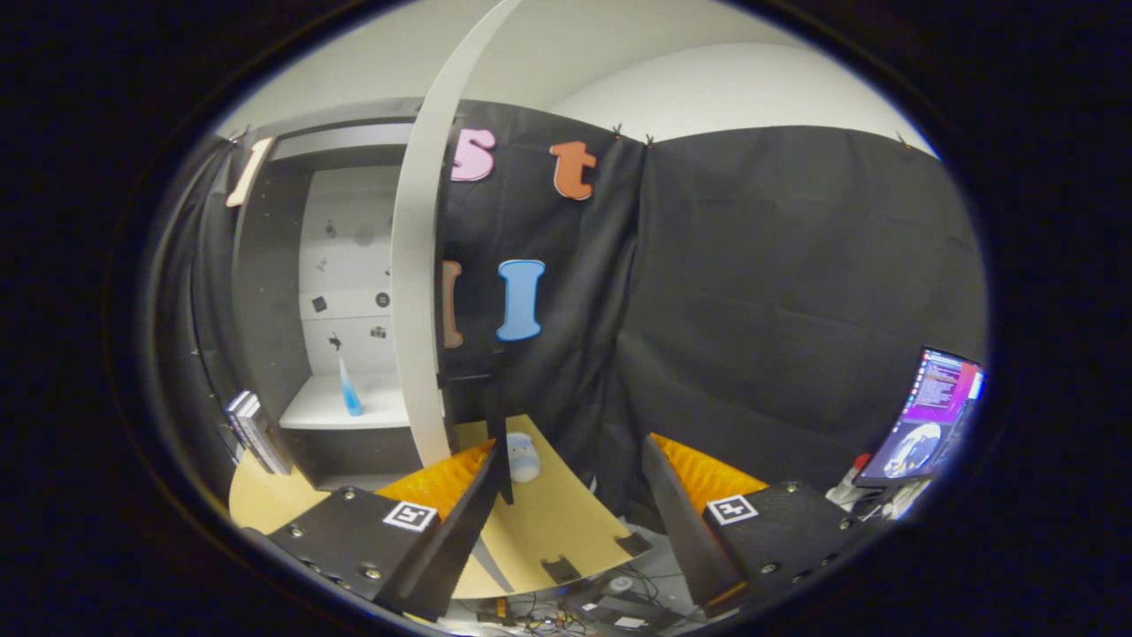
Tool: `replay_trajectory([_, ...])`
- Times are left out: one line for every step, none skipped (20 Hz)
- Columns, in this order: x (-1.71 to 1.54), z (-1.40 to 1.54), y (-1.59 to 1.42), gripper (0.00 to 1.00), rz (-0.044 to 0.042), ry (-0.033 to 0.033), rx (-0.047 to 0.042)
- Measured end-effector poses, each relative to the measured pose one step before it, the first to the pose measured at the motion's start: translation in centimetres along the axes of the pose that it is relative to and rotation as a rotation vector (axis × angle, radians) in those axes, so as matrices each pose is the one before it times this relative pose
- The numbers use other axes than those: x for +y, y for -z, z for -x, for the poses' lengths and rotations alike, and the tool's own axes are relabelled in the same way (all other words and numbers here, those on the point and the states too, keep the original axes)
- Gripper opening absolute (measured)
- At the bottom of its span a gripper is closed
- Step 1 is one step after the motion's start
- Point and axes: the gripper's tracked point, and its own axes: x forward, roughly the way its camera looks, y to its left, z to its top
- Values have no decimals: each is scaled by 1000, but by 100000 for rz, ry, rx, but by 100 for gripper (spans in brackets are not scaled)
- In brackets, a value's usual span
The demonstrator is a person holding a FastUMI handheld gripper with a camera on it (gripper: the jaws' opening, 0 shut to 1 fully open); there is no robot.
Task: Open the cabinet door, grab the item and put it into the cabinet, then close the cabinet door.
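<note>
A dark cabinet [265, 292] stands at the back left of the wooden table [548, 531]. Its white door [416, 292] is swung open and I see it edge-on, just beyond my left finger. On the cabinet's white shelf [318, 409] stands a slim blue tapered item [349, 389]. A small pale, rounded item [522, 456] lies on the table right of the door, just ahead of my left fingertip. My gripper [573, 451] is open and holds nothing; it hangs over the table's right edge, apart from both items.
A few books [252, 433] lean against the cabinet's left side. A lit monitor [929, 416] stands at the far right. Cables and small devices [610, 606] lie on the floor below the table's edge. Black cloth walls close the back.
</note>
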Motion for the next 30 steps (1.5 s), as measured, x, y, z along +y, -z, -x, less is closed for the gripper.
replay_trajectory([665,180,61,95,8,-3357,134])
replay_trajectory([912,216,-26,95,157,-3608,-69])
replay_trajectory([1363,338,-59,95,196,-4010,-76])
replay_trajectory([1366,77,-57,95,449,-3739,163])
replay_trajectory([1305,47,21,95,282,-4162,-435])
replay_trajectory([1353,-107,64,95,443,-3815,45])
replay_trajectory([1199,-465,-43,95,-48,-2973,-371])
replay_trajectory([1124,-434,42,95,-135,-2978,154])
replay_trajectory([1264,-403,35,95,-427,-3283,-68])
replay_trajectory([1076,-469,75,95,-695,-3887,166])
replay_trajectory([550,60,5,95,-932,-3607,154])
replay_trajectory([948,-388,18,95,-956,-3235,132])
replay_trajectory([1075,-525,93,95,-749,-2653,-42])
replay_trajectory([650,-455,-79,95,-711,-1631,-425])
replay_trajectory([315,-568,-83,95,-595,-1567,18])
replay_trajectory([448,-589,-23,95,-728,-1694,-47])
replay_trajectory([427,-443,13,95,-626,-1678,61])
replay_trajectory([476,-240,-24,95,-190,-1729,214])
replay_trajectory([522,-368,-50,95,20,-1318,229])
replay_trajectory([404,-74,53,95,290,-1105,305])
replay_trajectory([364,-42,-29,96,498,-1067,294])
replay_trajectory([269,-22,-15,95,892,-1520,129])
replay_trajectory([283,-96,-66,95,643,-1567,2])
replay_trajectory([304,-187,-33,95,107,-1392,212])
replay_trajectory([390,-140,105,95,40,-1361,328])
replay_trajectory([363,-196,-1,95,-7,-1512,72])
replay_trajectory([450,-137,88,95,104,-1666,184])
replay_trajectory([348,-175,-5,95,356,-1641,171])
replay_trajectory([196,-338,147,95,291,-1012,237])
replay_trajectory([189,-473,43,95,175,-577,236])
